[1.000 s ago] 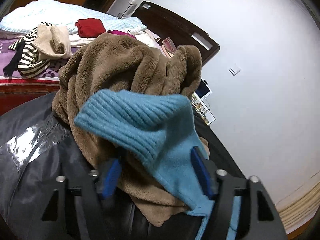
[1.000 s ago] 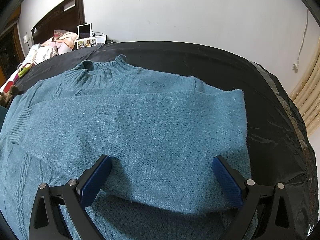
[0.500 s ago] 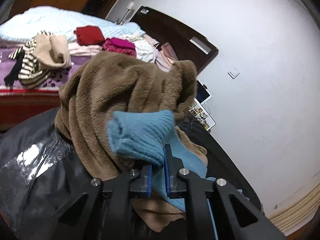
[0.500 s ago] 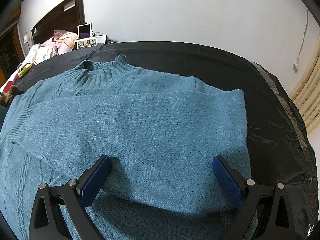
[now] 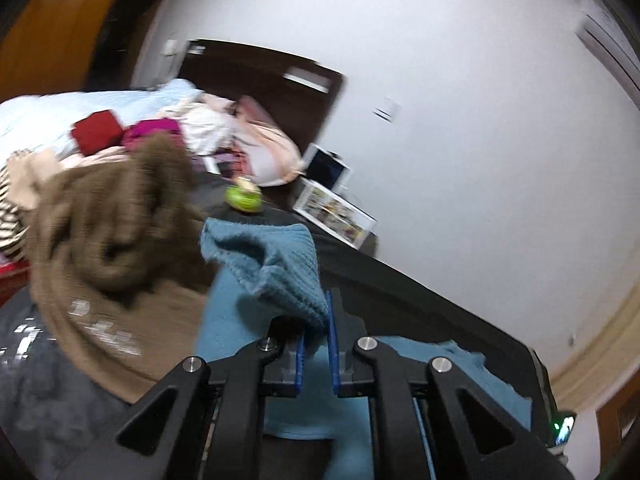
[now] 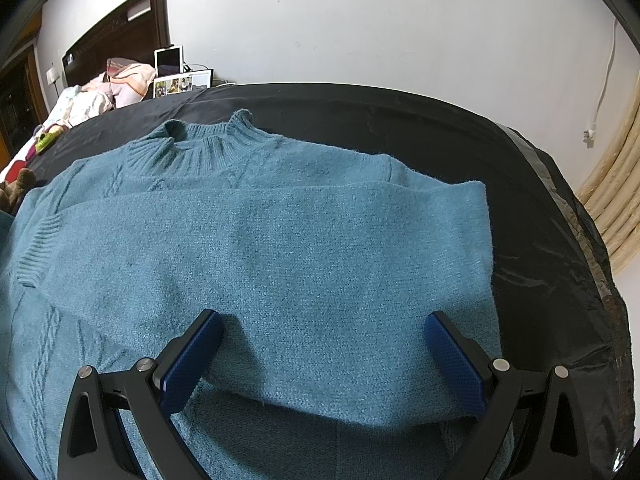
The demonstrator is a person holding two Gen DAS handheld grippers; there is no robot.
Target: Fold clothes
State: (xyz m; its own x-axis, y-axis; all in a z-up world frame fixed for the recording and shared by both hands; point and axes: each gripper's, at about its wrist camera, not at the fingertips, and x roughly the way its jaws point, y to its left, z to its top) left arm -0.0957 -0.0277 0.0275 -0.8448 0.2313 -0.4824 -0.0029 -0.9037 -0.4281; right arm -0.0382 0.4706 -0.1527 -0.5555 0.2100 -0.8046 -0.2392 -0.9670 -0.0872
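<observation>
our left gripper has just clamped the blue sweater's ribbed cuff and lifted it off the black table, starting the sleeve fold, while our right gripper rests wide open on the sweater.

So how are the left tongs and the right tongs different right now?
The left tongs are shut, pinching the ribbed cuff of the blue sweater; the right tongs are wide open with nothing pinched. The left tongs hold the cuff lifted off the black cover; the right tongs sit low over the sweater's folded sleeve. Both have blue pads on black arms.
</observation>
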